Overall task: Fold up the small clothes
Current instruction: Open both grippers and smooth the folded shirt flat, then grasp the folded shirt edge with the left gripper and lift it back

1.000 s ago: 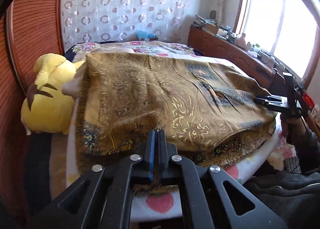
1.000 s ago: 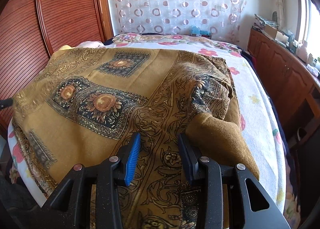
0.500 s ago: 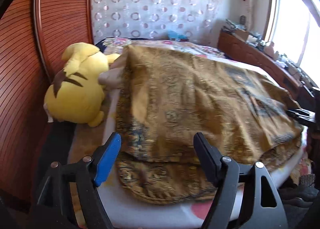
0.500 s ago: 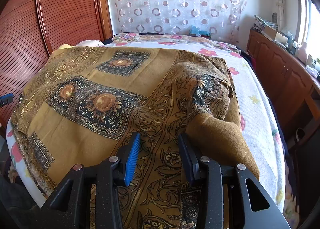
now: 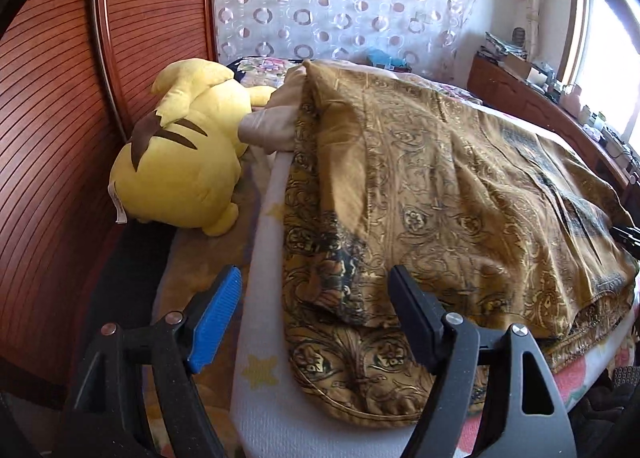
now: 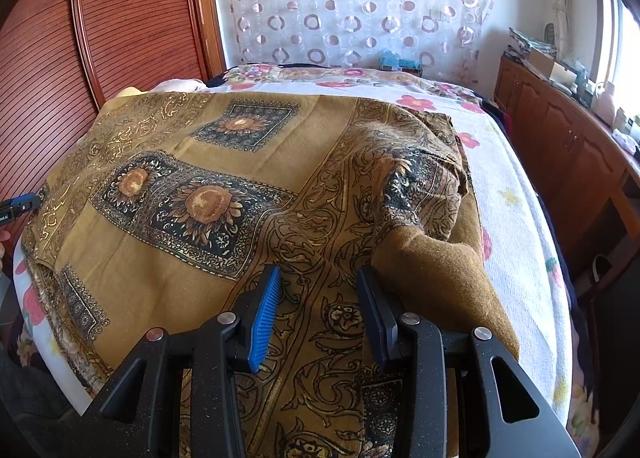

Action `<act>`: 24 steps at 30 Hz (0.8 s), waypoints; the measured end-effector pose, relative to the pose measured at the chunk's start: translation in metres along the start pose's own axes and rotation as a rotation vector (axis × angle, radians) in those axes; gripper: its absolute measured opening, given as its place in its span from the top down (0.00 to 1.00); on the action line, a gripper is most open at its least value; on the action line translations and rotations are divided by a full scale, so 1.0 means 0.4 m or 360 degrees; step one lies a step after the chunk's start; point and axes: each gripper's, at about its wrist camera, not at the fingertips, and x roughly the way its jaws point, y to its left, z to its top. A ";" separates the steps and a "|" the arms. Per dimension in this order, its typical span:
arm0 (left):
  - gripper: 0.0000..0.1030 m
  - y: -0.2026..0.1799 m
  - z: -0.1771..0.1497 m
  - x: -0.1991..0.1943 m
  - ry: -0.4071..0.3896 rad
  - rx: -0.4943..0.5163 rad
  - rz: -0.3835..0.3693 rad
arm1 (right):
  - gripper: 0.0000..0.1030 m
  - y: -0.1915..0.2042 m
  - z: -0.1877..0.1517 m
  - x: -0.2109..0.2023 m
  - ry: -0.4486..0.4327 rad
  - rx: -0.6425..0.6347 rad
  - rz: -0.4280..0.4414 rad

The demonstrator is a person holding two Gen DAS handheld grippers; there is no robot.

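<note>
1. The ochre patterned cloth [image 6: 208,194] lay spread over the bed [image 6: 516,218], its near edge doubled over.
2. The left gripper [image 5: 316,322] hovered at the cloth's corner, jaws wide apart, holding nothing.
3. The right gripper [image 6: 320,314] sat over the cloth, jaws partly open, fabric between them ungripped.
4. A yellow plush toy [image 5: 180,162] rested beside the cloth.

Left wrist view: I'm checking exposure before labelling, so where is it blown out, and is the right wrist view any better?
Left wrist view: window blown white, cloth sharp, edges bent by fisheye. Right wrist view: only a sliver of glare at right, cloth evenly lit.
</note>
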 end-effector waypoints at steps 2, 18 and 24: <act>0.26 0.008 -0.001 0.007 0.0004 -0.0014 -0.0006 | 0.60 0.000 0.000 0.000 0.0002 -0.0005 -0.0003; 0.60 0.024 -0.004 0.031 -0.0017 -0.0107 -0.0204 | 0.60 0.000 0.000 0.001 0.0003 -0.0009 0.0001; 0.90 -0.008 0.004 0.008 -0.0051 -0.0043 -0.0225 | 0.60 0.000 0.000 0.001 0.0004 -0.0008 0.0003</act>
